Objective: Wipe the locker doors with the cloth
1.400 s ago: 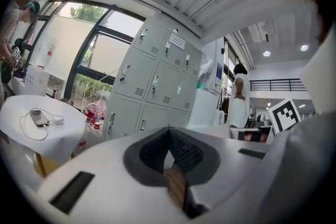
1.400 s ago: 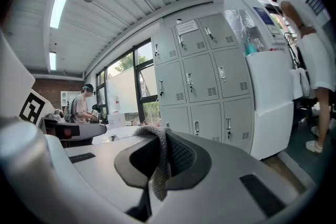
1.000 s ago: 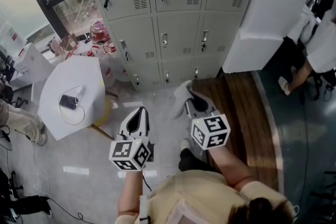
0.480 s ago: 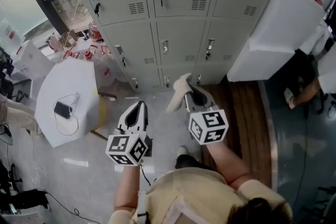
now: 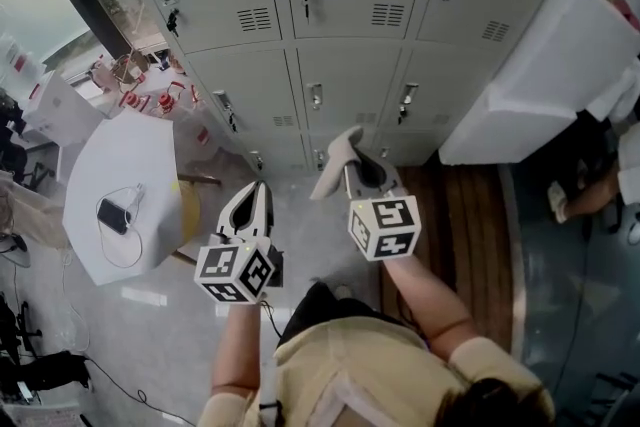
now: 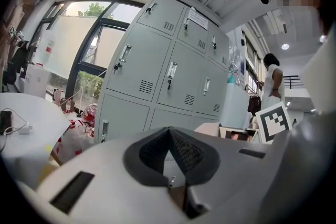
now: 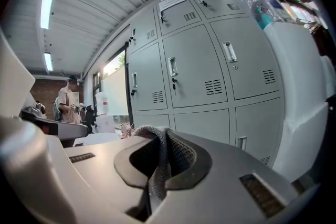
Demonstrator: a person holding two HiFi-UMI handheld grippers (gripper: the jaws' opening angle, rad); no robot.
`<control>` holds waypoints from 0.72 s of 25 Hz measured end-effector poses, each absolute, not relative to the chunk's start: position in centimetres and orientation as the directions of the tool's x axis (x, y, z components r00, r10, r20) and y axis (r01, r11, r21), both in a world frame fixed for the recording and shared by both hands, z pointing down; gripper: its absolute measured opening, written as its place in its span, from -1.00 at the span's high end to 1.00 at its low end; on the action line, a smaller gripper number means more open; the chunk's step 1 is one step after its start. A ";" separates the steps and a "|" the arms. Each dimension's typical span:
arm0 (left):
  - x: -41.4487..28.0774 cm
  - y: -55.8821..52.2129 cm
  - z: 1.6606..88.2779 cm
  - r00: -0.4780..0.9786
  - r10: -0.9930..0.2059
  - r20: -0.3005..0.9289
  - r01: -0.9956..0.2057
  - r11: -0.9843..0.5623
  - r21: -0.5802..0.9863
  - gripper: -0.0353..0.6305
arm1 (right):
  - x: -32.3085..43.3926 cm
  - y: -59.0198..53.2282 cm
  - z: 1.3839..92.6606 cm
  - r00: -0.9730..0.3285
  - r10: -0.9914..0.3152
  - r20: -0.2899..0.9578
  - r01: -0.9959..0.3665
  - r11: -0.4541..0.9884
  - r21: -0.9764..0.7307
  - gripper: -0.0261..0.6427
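Grey metal lockers [image 5: 330, 25] fill the top of the head view, with small handles and vent slots on each door. My right gripper [image 5: 358, 173] is shut on a pale cloth [image 5: 333, 165] that hangs out to its left, just short of the lower locker doors. In the right gripper view the grey cloth [image 7: 157, 157] is pinched between the jaws, with the lockers [image 7: 210, 76] ahead. My left gripper [image 5: 254, 205] hovers lower and to the left, shut with nothing in it. The left gripper view looks at the lockers [image 6: 168, 81] from the side.
A white round table [image 5: 120, 185] with a phone and cable stands at the left, with red clutter behind it by the window. A white cabinet [image 5: 540, 85] stands against the lockers at the right. A wooden floor strip [image 5: 470, 235] lies beneath it. People stand in the background.
Both grippers and my view have moved closer to the lockers. The right gripper with the cloth has risen toward the lower doors.
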State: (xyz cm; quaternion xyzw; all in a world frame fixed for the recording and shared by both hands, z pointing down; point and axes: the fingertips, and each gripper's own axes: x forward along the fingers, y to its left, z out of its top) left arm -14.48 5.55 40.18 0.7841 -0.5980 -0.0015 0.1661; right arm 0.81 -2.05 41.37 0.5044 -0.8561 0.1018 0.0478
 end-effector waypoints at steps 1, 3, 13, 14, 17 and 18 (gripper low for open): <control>-14.5 4.9 40.2 0.283 -0.939 0.195 -0.938 -0.228 0.260 0.93 | 0.7 -2.7 41.4 -0.482 -0.857 0.184 -0.876 0.465 -0.127 0.90; -14.8 3.6 40.2 0.282 -0.940 0.195 -0.939 -0.229 0.256 0.93 | 0.3 -3.9 41.5 -0.474 -0.861 0.186 -0.880 0.455 -0.138 0.90; -16.0 -5.1 40.7 0.336 -0.924 0.181 -0.920 -0.282 0.271 0.93 | -1.5 -11.2 41.9 -0.418 -0.888 0.194 -0.909 0.405 -0.104 0.90; -16.3 -6.0 40.8 0.341 -0.923 0.181 -0.918 -0.285 0.276 0.93 | -1.7 -12.0 41.8 -0.410 -0.891 0.193 -0.912 0.398 -0.103 0.90; -17.0 -8.1 41.1 0.351 -0.917 0.188 -0.913 -0.292 0.284 0.93 | -2.2 -14.2 42.1 -0.384 -0.903 0.194 -0.923 0.373 -0.091 0.90; -17.4 -8.8 41.2 0.351 -0.916 0.191 -0.914 -0.292 0.282 0.93 | -2.5 -14.8 42.3 -0.379 -0.905 0.195 -0.925 0.369 -0.088 0.90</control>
